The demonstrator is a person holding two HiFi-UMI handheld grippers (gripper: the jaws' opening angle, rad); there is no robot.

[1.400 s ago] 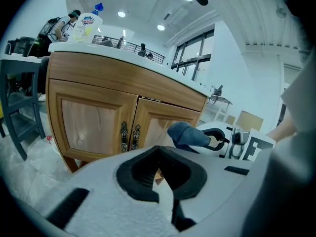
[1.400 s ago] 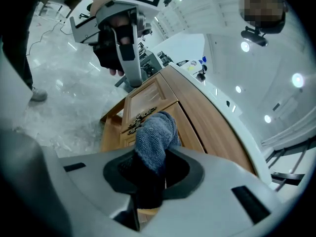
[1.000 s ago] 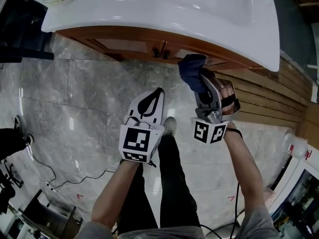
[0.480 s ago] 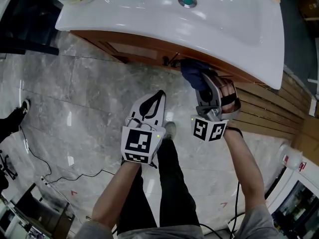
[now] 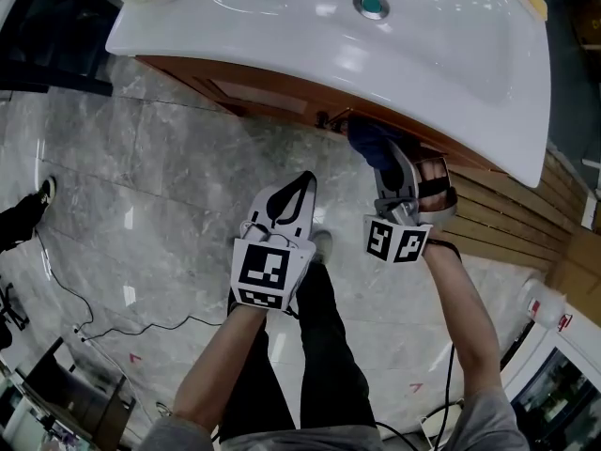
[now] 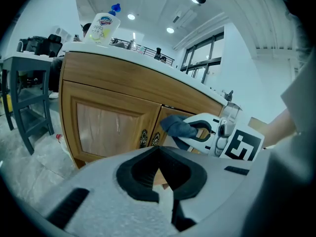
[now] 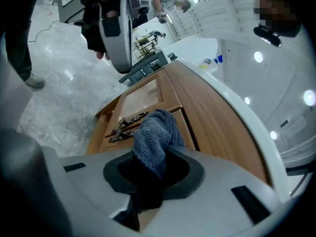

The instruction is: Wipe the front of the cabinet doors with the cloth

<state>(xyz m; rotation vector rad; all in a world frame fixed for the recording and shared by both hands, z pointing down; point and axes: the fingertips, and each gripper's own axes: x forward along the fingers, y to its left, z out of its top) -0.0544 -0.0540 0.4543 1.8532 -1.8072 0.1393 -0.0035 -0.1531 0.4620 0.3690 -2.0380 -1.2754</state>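
The wooden cabinet doors [image 5: 263, 97] sit under a white basin top [image 5: 423, 54], with dark metal handles [image 5: 324, 118] where they meet. My right gripper [image 5: 380, 153] is shut on a dark blue cloth [image 5: 368, 139], held against the right door just right of the handles. The right gripper view has the cloth [image 7: 155, 137] bunched in the right gripper [image 7: 153, 167], touching the door [image 7: 143, 95] beside the handles [image 7: 126, 125]. My left gripper [image 5: 302, 178] hangs shut and empty, short of the cabinet. In the left gripper view the left gripper [image 6: 159, 149] faces the doors [image 6: 111, 125] and the cloth [image 6: 177, 127].
A detergent bottle [image 6: 103, 26] stands on the left end of the basin top. A dark stool [image 6: 29, 93] stands left of the cabinet. A slatted wooden wall [image 5: 526, 205] runs to the right. Cables [image 5: 84, 327] lie on the marble floor. My leg and shoe [image 5: 321, 242] are below the grippers.
My right gripper has pushed the cloth forward and leftward, closer to the handles and further under the basin rim. The left gripper has kept its place.
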